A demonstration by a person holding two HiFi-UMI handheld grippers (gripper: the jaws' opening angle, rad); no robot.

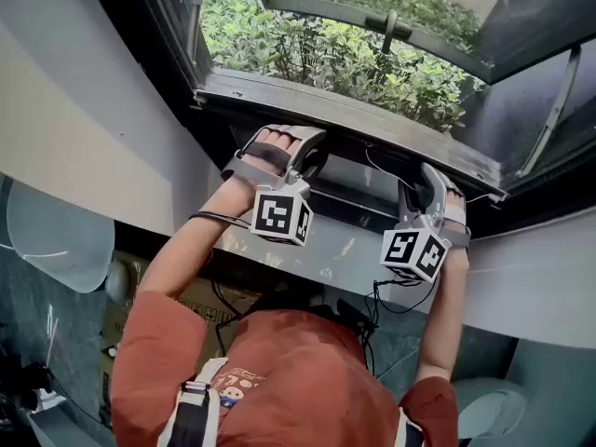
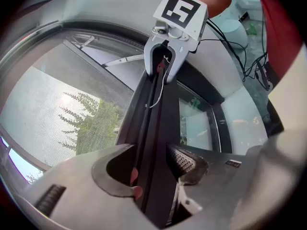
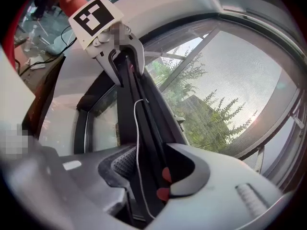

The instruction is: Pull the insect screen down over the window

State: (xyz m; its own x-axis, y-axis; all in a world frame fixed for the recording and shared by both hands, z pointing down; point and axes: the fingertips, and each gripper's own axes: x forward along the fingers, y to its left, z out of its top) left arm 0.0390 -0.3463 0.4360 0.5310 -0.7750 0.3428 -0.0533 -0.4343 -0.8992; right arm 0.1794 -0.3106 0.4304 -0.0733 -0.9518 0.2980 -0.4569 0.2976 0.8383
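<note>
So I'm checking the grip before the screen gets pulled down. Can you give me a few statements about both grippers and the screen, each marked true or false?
1. The left gripper is shut on the screen's dark pull bar. True.
2. The right gripper hangs open, clear of the bar. False: it is shut on the same bar.
3. A thin white cord runs along the bar. True.
4. Nothing green shows beyond the mesh. False: plants show through it.
</note>
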